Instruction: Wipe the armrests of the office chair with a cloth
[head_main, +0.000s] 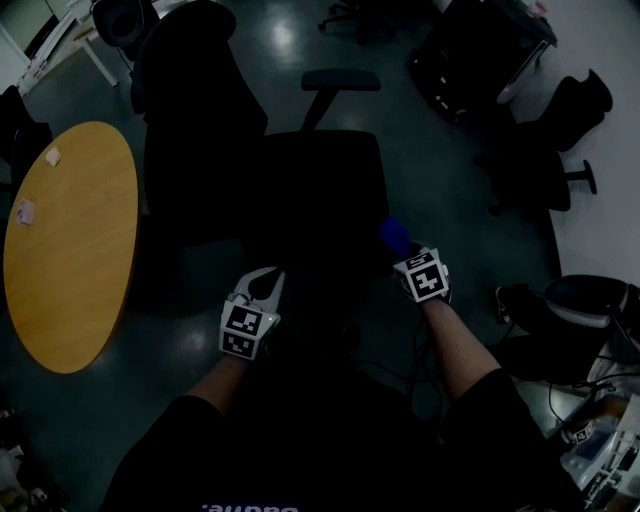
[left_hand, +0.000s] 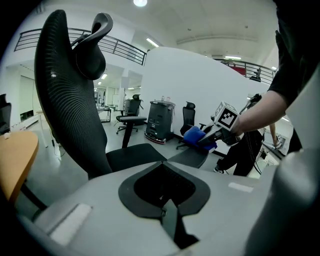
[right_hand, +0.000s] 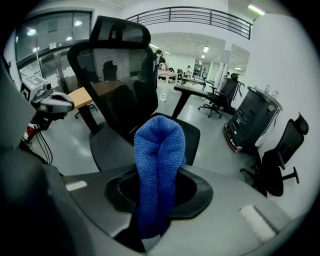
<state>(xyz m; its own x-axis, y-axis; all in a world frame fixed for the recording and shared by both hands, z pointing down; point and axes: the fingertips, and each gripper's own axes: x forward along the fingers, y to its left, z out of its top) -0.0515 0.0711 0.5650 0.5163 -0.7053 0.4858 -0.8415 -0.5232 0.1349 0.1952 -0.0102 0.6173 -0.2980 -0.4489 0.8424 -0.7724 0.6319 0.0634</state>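
The black office chair (head_main: 320, 190) stands in front of me, its mesh backrest (left_hand: 65, 100) to the left. My right gripper (head_main: 412, 262) is shut on a folded blue cloth (head_main: 393, 235), which sticks up between its jaws (right_hand: 159, 165). In the left gripper view, the cloth (left_hand: 196, 136) lies on the near armrest pad (left_hand: 189, 158), with the right gripper (left_hand: 220, 134) behind it. The other armrest (head_main: 340, 80) is on the chair's far side. My left gripper (head_main: 264, 290) hovers at the seat's near left edge, shut with nothing in it (left_hand: 167, 212).
An oval wooden table (head_main: 70, 240) stands to the left. Other black office chairs (head_main: 560, 140) and a black wheeled unit (head_main: 480, 50) stand at the right and back. Cables and equipment (head_main: 600, 420) lie at the lower right.
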